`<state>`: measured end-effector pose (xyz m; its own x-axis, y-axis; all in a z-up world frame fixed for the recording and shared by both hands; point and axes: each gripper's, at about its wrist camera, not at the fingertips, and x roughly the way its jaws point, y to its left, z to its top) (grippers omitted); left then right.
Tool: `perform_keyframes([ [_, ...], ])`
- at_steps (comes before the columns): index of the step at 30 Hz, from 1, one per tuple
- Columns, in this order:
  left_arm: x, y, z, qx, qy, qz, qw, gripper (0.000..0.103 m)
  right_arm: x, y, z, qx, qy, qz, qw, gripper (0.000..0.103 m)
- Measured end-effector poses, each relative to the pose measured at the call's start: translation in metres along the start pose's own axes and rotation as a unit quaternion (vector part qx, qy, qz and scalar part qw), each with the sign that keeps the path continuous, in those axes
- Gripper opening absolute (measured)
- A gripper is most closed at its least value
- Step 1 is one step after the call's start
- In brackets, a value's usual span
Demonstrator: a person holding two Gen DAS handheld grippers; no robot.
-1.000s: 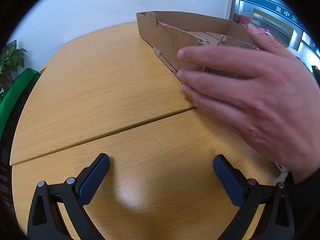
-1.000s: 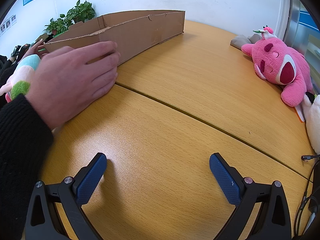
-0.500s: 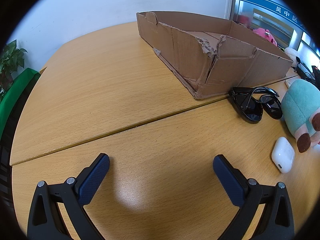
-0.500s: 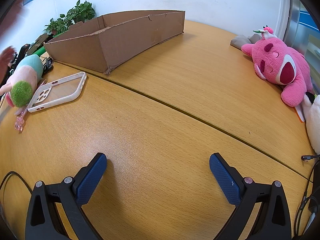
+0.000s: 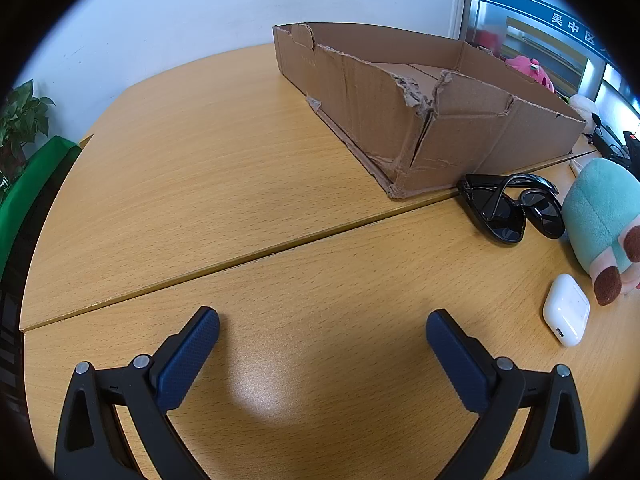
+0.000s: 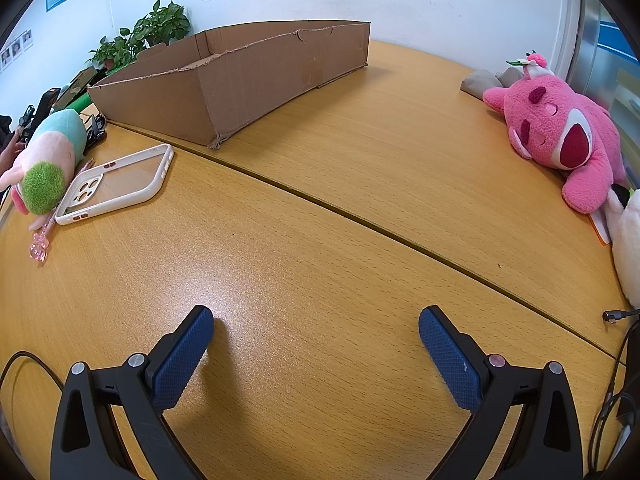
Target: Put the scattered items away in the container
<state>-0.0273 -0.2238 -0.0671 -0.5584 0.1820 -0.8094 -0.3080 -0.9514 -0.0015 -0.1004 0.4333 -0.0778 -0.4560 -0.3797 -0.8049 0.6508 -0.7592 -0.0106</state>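
On the table [image 5: 200,168] nothing's tidied yet: cardboard box [image 5: 460,120] looks empty, sunglasses [image 5: 508,208], earbuds case [image 5: 566,310], phone case [image 6: 116,184] still out; both grippers' fingers spread wide, holding nothing.

Wooden desk [image 5: 192,184] with a seam across its top. Resting on it: cardboard box [image 5: 460,128], black sunglasses [image 5: 512,208] just beside the box, white earbud case [image 5: 566,310], phone case [image 6: 116,184], teal plush [image 6: 52,152], pink plush [image 6: 560,136] near the right edge.

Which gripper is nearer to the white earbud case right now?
Left. The left gripper hovers open with the earbud case just off its right fingertip on the table. The right gripper does not have the case in its view at all.
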Motion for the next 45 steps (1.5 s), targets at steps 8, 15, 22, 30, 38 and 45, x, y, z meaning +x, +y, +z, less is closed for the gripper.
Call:
perform_keyframes([
  [8,0.002,0.001,0.001,-0.002,0.0,0.002,1.0,0.103,0.003,0.003,0.002,0.029,0.0,-0.023,0.999,0.103],
  [15,0.006,0.0,0.004,-0.023,0.0,0.017,0.9996,0.103,0.003,0.023,0.006,0.115,0.002,-0.086,0.99,0.103],
  [22,0.009,-0.011,0.001,-0.078,0.0,0.059,0.9952,0.103,0.004,0.042,0.01,0.169,0.003,-0.128,0.977,0.103],
  [30,0.003,-0.022,-0.003,-0.096,0.0,0.071,0.9928,0.103,0.012,0.054,0.022,0.183,0.004,-0.137,0.974,0.103],
  [38,-0.02,-0.045,-0.01,-0.104,-0.027,0.042,0.9933,0.101,0.009,0.064,0.021,0.199,0.015,-0.15,0.968,0.103],
  [45,-0.094,-0.108,0.02,-0.079,-0.112,-0.058,0.9888,0.101,-0.045,0.143,0.058,0.092,-0.068,-0.113,0.987,0.103],
])
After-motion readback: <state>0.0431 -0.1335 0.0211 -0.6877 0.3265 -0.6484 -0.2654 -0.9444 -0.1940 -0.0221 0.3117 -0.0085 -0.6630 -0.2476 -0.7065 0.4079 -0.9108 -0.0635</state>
